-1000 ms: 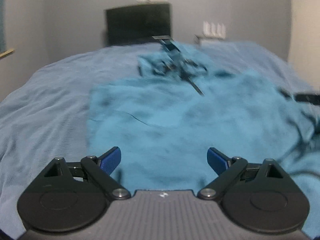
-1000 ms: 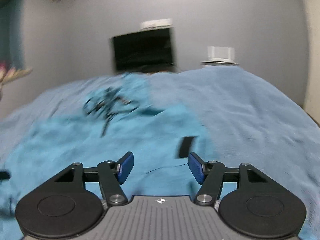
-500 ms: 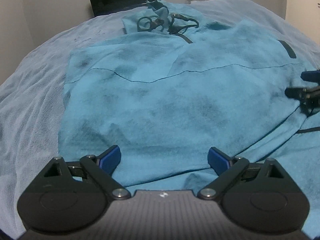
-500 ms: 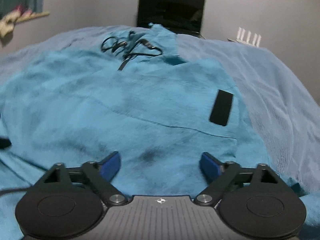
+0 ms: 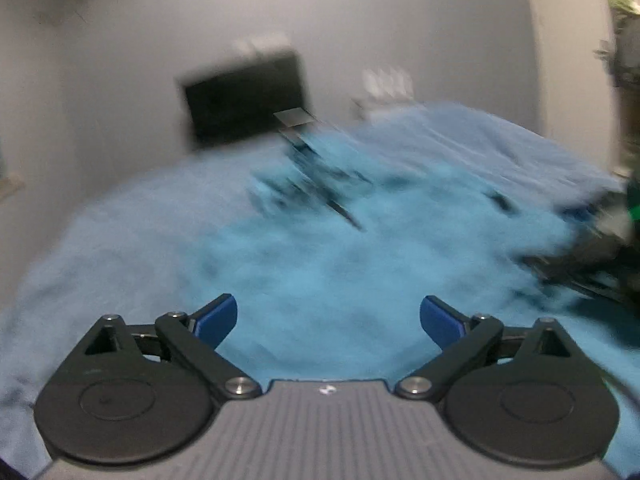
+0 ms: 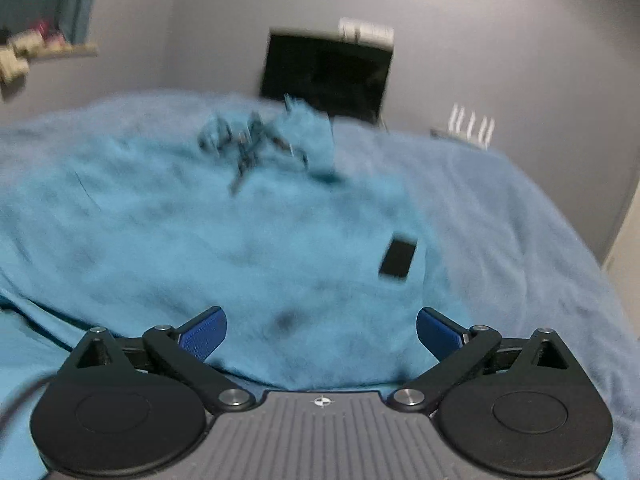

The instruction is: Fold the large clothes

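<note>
Bed (image 6: pixel 520 208) under pale blue cover, teal garment (image 6: pixel 200 248) spread across it, grey walls, both claws (image 5: pixel 328 320) (image 6: pixel 322 330) just opened wide, empty.

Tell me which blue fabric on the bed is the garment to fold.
The brighter turquoise garment with the black patch and dark drawstrings; the paler grey-blue bedspread lies underneath.

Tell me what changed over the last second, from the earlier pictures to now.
The right gripper has just been opening its jaws, from narrow to wide, with nothing between them. The left gripper has opened slightly further, also empty. Both views swung closer over the garment, then back. The teal garment lies spread on the bed as before, black patch unmoved.
</note>
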`<state>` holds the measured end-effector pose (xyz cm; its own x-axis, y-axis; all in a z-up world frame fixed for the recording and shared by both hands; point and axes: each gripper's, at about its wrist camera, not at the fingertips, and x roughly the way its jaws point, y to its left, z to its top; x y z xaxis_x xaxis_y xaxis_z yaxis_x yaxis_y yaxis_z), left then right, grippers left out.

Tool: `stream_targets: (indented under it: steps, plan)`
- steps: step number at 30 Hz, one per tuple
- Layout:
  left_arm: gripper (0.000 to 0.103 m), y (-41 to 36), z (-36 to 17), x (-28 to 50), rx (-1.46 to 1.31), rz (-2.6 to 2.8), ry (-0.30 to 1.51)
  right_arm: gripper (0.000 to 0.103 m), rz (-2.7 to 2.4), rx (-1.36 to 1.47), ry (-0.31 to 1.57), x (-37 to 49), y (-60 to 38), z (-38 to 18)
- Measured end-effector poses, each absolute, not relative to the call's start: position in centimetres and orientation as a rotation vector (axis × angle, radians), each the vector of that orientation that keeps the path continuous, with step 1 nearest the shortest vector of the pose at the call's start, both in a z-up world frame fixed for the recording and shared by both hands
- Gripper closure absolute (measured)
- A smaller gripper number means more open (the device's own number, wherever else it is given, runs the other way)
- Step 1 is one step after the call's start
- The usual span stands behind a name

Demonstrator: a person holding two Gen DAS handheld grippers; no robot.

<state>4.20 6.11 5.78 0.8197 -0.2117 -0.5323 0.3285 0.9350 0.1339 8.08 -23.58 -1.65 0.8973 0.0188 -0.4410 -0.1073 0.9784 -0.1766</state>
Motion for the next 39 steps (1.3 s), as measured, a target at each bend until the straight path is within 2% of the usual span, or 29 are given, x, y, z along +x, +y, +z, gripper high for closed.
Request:
stream_targets:
  steps: [5,10,14,18,24,32,36,38,39]
  plan:
    - [0.004,5.0,5.7,0.8,0.378,-0.316,0.694,0.001,0.148,-0.071,0.438,4.5,-25.4,3.3]
    - [0.004,6.3,4.8,-1.5,0.347,-0.296,0.811,0.001,0.174,0.02,0.44,0.8,-29.0,7.1]
    - [0.006,8.5,4.2,-3.3,0.298,-0.268,0.88,0.001,0.154,-0.011,0.479,-2.2,-31.6,7.9]
    - [0.024,10.4,4.7,-4.8,0.206,-0.32,0.913,0.001,0.144,-0.006,0.587,-4.9,-34.5,7.2]
    - [0.03,11.4,5.3,-7.1,0.195,-0.315,0.932,0.001,0.137,0.071,0.691,-8.8,-38.4,6.2]
    - [0.051,11.4,6.0,-8.6,0.19,-0.326,0.945,0.001,0.208,0.059,0.813,-13.7,-39.3,5.9]
    - [0.054,11.4,5.6,-8.2,0.171,-0.349,0.952,0.015,0.238,0.028,0.855,-14.1,-38.5,5.3]
    - [0.065,11.4,5.6,-8.2,0.171,-0.359,0.95,0.022,0.245,0.015,0.877,-13.8,-38.0,5.1]
    - [0.075,11.3,5.7,-8.4,0.182,-0.37,0.941,0.028,0.246,0.009,0.883,-13.8,-37.7,5.0]
